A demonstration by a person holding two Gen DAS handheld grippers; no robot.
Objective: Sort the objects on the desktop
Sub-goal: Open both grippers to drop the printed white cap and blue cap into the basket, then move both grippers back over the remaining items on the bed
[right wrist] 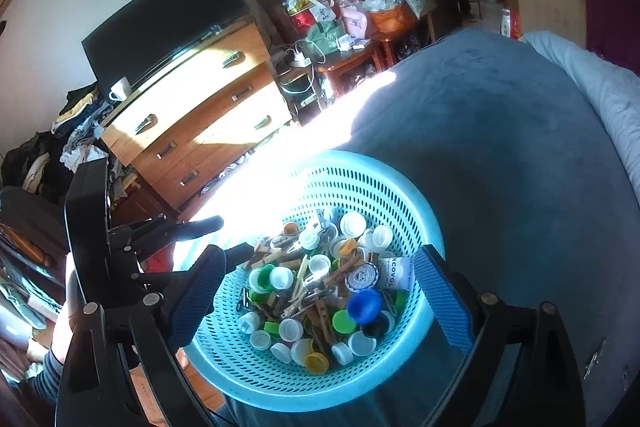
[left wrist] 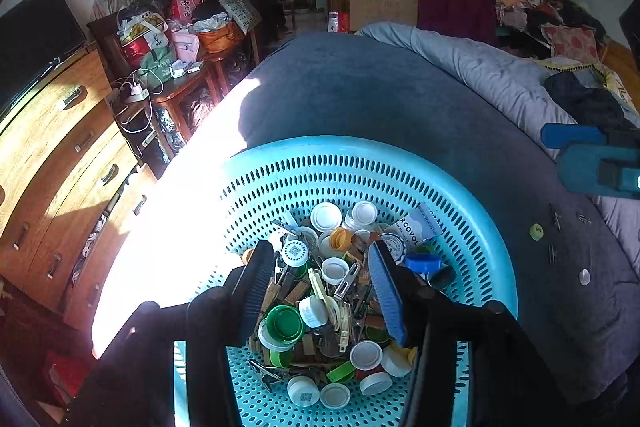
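A turquoise perforated basket (left wrist: 360, 147) (right wrist: 360, 163) sits on a dark blue blanket. It holds several bottle caps, wooden clothespins and metal clips in a heap, among them a blue cap (left wrist: 424, 261) (right wrist: 364, 305) and a green cap (left wrist: 284, 323). My left gripper (left wrist: 320, 247) hangs open just above the heap, with no item pinched between its pads. The right gripper (right wrist: 320, 255) stands wide open, its fingers spanning the basket from the near side with nothing held. On the blanket to the right lie a yellow-green cap (left wrist: 536, 231), a clear cap (left wrist: 585, 277) and small metal clips (left wrist: 554, 219).
A wooden dresser (right wrist: 208, 115) with a black TV (right wrist: 160, 23) stands left of the bed. Beside it is a cluttered side table (left wrist: 176, 67). A grey quilt (left wrist: 480, 67) is bunched at the far right. A hand (right wrist: 60, 327) grips the left tool. Strong sunlight washes out the blanket's left edge.
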